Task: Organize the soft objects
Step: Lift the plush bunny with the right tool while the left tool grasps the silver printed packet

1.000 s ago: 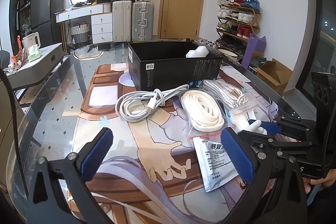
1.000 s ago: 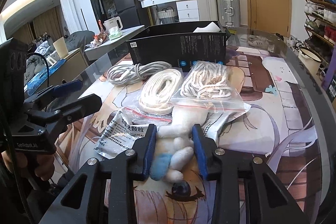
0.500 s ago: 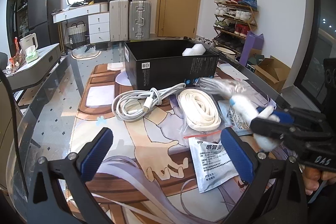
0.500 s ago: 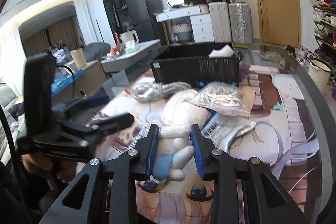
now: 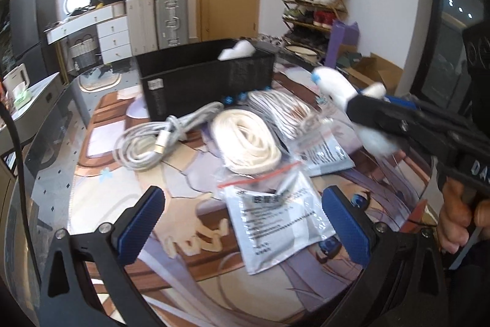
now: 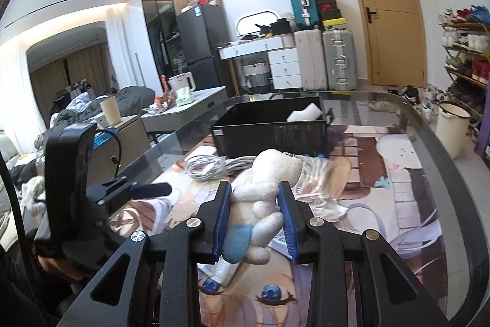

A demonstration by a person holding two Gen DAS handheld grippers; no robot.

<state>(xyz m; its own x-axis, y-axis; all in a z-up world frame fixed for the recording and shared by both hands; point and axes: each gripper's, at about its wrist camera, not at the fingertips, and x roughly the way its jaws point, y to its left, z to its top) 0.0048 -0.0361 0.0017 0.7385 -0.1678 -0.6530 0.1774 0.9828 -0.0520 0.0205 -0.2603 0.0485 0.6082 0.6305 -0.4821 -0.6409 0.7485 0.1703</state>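
The right claw (image 6: 254,215) is clenched on a fuzzy white plush toy (image 6: 269,174) with a blue patch, held above the glossy glass desk (image 6: 435,143). The left claw (image 5: 242,223) gapes, released, over a crinkled foil sachet (image 5: 275,223). Beyond stands a rectangular black box (image 5: 208,79).

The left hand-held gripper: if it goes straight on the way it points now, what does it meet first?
Probably the printed foil sachet lying flat on the table mat between the open left hand-held gripper fingers; the bagged white cord lies beyond it. Depth is hard to judge in this view.
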